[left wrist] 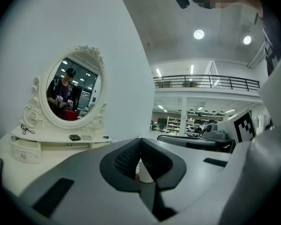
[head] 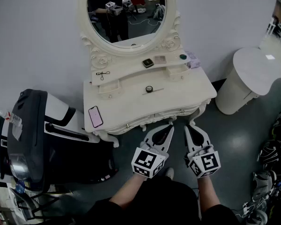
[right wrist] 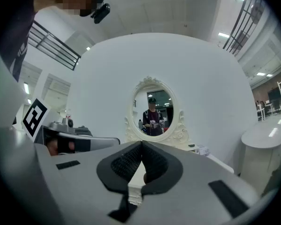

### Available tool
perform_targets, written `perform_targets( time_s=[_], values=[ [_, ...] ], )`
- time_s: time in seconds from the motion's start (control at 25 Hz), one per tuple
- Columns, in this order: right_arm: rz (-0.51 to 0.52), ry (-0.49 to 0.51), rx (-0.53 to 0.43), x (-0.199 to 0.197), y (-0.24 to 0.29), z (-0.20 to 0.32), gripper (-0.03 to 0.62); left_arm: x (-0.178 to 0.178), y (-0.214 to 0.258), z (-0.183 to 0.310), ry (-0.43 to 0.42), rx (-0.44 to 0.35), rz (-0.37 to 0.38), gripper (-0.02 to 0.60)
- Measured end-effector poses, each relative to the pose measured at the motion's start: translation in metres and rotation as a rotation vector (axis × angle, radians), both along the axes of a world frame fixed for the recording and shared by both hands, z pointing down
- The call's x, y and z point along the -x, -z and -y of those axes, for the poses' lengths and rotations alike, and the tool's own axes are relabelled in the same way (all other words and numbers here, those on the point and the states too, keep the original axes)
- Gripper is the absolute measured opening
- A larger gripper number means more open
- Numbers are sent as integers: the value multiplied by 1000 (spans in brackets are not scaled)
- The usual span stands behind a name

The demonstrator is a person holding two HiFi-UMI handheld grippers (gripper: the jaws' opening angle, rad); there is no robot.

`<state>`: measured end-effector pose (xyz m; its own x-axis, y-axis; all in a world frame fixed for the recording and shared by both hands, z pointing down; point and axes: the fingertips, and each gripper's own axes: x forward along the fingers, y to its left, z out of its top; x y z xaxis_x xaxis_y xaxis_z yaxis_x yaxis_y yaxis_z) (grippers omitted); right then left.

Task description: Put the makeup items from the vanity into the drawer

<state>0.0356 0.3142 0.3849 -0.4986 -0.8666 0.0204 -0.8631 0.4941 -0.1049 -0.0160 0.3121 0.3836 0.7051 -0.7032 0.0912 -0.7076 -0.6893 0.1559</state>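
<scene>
The white vanity [head: 126,108] with an oval mirror [head: 126,13] stands against the wall. On its upper shelf lie a black compact [head: 147,63], a pale compact [head: 159,59], a small dark round pot [head: 182,56] and a lilac box [head: 193,59]. A small round black item [head: 149,89] rests on the tabletop. My left gripper [head: 167,127] and right gripper [head: 189,125] are both shut and empty, level, just in front of the vanity's front edge. The left gripper [left wrist: 140,142] view shows the black compact [left wrist: 75,137] on the shelf. The right gripper [right wrist: 141,145] faces the mirror [right wrist: 152,116].
A pink phone [head: 95,116] lies at the tabletop's left front corner and a black hair clip [head: 102,74] on the left shelf. A black bag [head: 37,139] stands left of the vanity, and a white round stand [head: 246,78] is to its right. Clutter lines the right edge.
</scene>
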Motion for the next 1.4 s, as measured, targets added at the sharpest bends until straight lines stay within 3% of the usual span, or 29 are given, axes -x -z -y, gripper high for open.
perform_targets(
  time_s=[0.36, 0.88, 1.4],
  values=[
    [15, 32, 3, -4, 0, -3, 23, -1, -1, -2, 53, 12, 6, 15],
    [62, 52, 29, -47, -7, 1, 23, -34, -7, 5, 115, 20, 55, 15],
    [76, 69, 54, -33, -22, 50, 23, -21, -20, 55, 129, 26, 80, 15]
  ],
)
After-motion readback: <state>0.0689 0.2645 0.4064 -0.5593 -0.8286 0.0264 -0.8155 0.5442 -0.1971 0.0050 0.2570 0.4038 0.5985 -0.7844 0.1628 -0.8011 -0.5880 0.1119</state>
